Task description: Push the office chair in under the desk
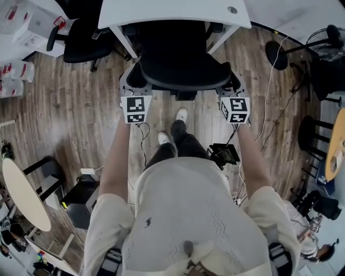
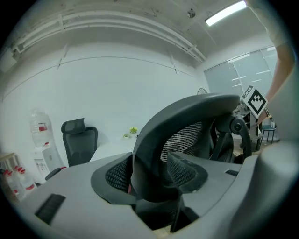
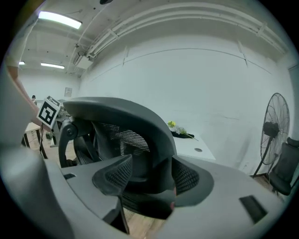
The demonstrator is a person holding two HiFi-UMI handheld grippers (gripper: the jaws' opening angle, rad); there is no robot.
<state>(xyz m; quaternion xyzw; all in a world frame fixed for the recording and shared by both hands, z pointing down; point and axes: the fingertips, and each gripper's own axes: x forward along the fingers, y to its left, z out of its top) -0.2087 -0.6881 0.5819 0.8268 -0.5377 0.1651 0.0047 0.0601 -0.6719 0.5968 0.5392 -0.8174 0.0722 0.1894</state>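
The black mesh office chair [image 1: 178,59] stands with its seat partly under the white desk [image 1: 172,11], backrest towards me. My left gripper [image 1: 132,81] is at the backrest's left end, my right gripper [image 1: 234,83] at its right end. In the left gripper view the backrest rim [image 2: 187,109] runs between the pads, and the left gripper [image 2: 149,175] is shut on it. In the right gripper view the same rim [image 3: 121,109] passes between the jaws of the right gripper [image 3: 149,175]. It lies against the right pad and a gap shows at the left pad [image 3: 114,175].
A second black chair [image 1: 81,40] stands left of the desk, with water bottles [image 1: 13,70] beyond it. A fan base and cables [image 1: 277,54] lie on the wood floor at the right. A round table [image 1: 24,194] and a black box [image 1: 81,197] are behind me on the left.
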